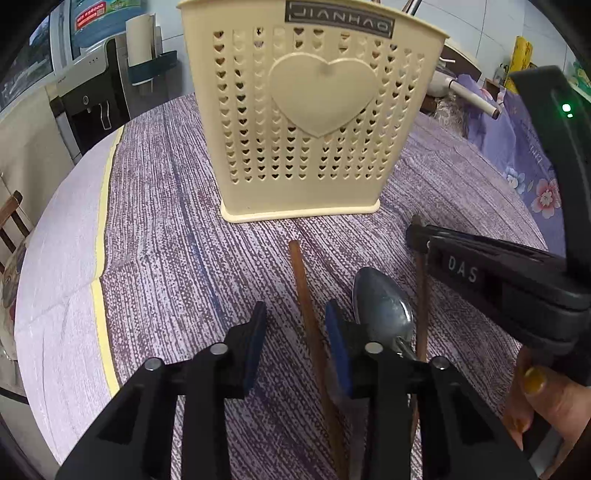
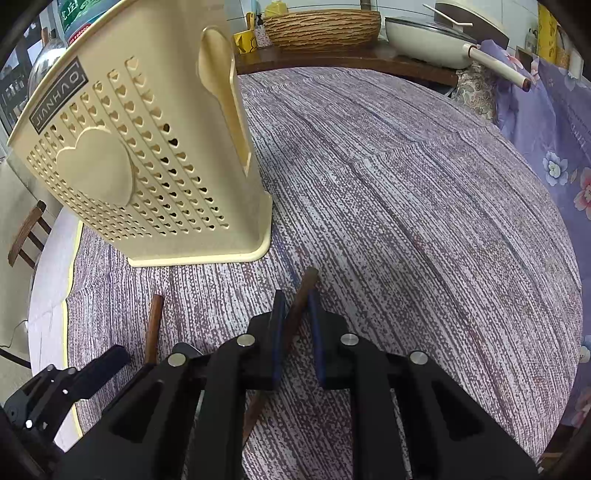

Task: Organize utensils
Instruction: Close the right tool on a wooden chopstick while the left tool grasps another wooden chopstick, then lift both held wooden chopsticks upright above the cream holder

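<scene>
The right gripper point(image 2: 297, 317) has its blue-padded fingers point(image 2: 277, 332) closed onto a brown wooden chopstick point(image 2: 301, 299), pinching it near its upper end so that the tip sticks out past the pads toward the holder while the rest runs back under the gripper body. In the left wrist view this same gripper point(image 1: 417, 236) reaches in from the right side, low over the table, with the white letters "DAS" on its black side, a green light lit on the housing above it, and the person's hand point(image 1: 535, 402), with a yellow-painted nail, gripping its handle at the lower right.

The left gripper point(image 1: 295, 332) hovers just above the cloth with its jaws apart and nothing between the pads. A second chopstick point(image 1: 308, 317) lies on the cloth, passing through the open gap close to the right-hand pad. Just right of that pad a metal spoon point(image 1: 380, 306) lies bowl forward, its handle hidden under the finger.

Ahead of both grippers a cream plastic utensil holder point(image 1: 306, 122) stands upright on the purple-and-white striped tablecloth point(image 1: 177, 221). Its perforated front carries rows of heart-shaped holes, a large raised heart, and a dark label reading "JIANHAO", which appears mirrored in both views. Beyond the table, a woven basket point(image 2: 321, 26) and a white lidded pan point(image 2: 428, 40) sit on a wooden shelf.
</scene>
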{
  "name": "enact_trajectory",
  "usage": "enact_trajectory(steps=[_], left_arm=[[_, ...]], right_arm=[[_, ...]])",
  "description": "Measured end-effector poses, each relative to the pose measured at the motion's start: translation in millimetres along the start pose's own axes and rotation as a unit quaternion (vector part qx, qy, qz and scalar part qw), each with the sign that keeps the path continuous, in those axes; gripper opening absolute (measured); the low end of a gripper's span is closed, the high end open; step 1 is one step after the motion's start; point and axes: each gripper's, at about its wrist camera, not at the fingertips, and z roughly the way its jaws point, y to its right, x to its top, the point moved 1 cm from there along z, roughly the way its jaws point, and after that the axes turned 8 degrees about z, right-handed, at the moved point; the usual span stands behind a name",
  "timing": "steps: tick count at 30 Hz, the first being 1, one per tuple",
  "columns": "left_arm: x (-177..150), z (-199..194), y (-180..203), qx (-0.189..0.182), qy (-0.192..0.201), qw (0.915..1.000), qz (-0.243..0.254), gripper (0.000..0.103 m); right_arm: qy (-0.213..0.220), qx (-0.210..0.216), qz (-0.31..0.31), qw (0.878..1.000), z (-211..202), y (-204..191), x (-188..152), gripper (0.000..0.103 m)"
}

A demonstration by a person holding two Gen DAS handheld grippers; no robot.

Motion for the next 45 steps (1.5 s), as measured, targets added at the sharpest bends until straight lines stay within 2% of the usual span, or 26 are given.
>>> enact_trajectory(steps=[10,22,33,39,45], left_arm=[[11,7,-5,0.018,0.001,0.9998,-0.002,0.016],[14,9,-3,0.031,0.001,0.9995,-0.001,0.01],[16,11,-11,0.02,0.004,0.9996,-0.018,0.008],[17,7,-24,0.003,0.012,0.9988,-0.048,0.008],[22,-9,-36,0.001,0.04,0.9968,-0.069,0.008]], right_arm=[[-0.009,0.002,0.017,1.0,0,0,0,0.014],[0.0,-0.017,0.026,1.0,-3,-10,-11,0.014],[0.007,0.032,0.079,0.996,-2,8,-7,0.01],[0.027,0.05,0.08,0.995,-9,14,1,0.009],[0.08,0.068,0.058,0.993,-33,15,7,0.009]])
